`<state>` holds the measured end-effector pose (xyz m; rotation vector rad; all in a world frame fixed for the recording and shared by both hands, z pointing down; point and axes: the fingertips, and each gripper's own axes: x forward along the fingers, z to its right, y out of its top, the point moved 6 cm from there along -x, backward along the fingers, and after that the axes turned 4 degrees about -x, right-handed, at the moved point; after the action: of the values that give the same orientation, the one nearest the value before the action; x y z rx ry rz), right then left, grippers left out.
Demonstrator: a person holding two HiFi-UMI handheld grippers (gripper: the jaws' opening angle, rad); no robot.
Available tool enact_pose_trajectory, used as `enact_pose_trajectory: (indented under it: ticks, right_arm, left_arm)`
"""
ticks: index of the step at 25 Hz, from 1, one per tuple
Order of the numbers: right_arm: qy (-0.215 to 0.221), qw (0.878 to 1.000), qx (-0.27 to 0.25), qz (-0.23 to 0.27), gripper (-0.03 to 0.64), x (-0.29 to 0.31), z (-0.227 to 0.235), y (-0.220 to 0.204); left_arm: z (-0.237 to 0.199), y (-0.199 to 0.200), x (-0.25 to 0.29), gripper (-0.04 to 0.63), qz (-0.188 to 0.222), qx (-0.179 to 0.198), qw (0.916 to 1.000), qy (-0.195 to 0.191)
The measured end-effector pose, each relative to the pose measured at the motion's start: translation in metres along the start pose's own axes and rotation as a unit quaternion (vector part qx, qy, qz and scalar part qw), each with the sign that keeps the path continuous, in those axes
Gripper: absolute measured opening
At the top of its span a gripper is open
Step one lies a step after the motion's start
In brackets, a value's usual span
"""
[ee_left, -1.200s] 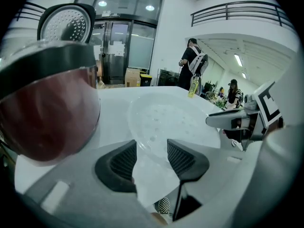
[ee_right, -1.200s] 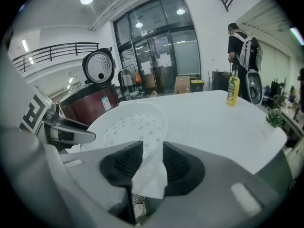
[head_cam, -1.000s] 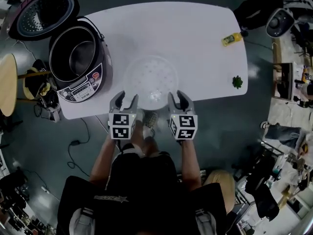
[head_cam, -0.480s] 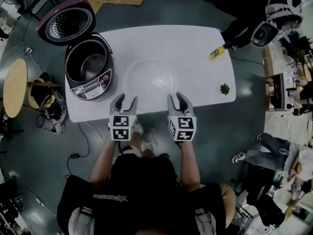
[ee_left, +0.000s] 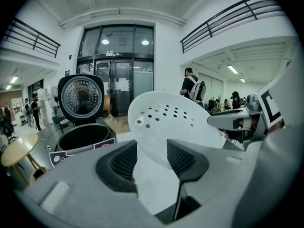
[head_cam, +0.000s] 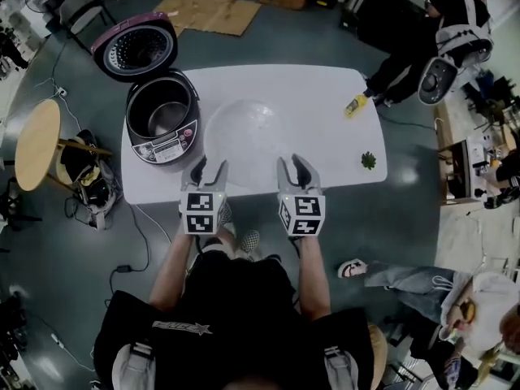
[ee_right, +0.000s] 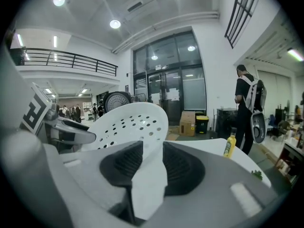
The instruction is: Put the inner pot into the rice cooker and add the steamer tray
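The white perforated steamer tray (head_cam: pixel 248 132) hangs tilted above the white table (head_cam: pixel 325 96), held at its near rim from both sides. My left gripper (head_cam: pixel 209 166) is shut on its left rim, and the tray (ee_left: pixel 171 122) fills the space between the dark pads (ee_left: pixel 124 161). My right gripper (head_cam: pixel 292 162) is shut on the right rim, which shows as a white edge (ee_right: pixel 147 175) pinched between its pads. The maroon rice cooker (head_cam: pixel 162 119) stands at the table's left end with its lid (head_cam: pixel 134 49) swung open and the metal inner pot (head_cam: pixel 166 112) inside.
A yellow bottle (head_cam: pixel 355 104) and a small green item (head_cam: pixel 369 160) lie near the table's right end. A round wooden stool (head_cam: pixel 36 143) stands left of the table, with cables on the floor. A person with a backpack (head_cam: pixel 447 31) stands beyond the right end.
Both grippers have risen together with the steamer tray, lifting it off the table. The table and cooker look smaller and farther below in the head view.
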<state>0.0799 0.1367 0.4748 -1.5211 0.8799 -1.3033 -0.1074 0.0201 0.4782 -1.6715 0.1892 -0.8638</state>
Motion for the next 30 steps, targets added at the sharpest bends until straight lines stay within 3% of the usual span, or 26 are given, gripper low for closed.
enact_pose_trajectory:
  ticks: [8,30]
  right_arm:
    - [0.026,0.999,-0.024,0.024,0.126,0.014,-0.017,0.031]
    - [0.100,0.992,-0.053,0.052,0.126,0.138,-0.136,0.107]
  left_arm:
    - [-0.021,0.021,-0.020,0.204,0.022,-0.008,0.9993,0.027]
    - [-0.187,0.052,-0.033,0.204,0.043,-0.025,0.9928,0.109]
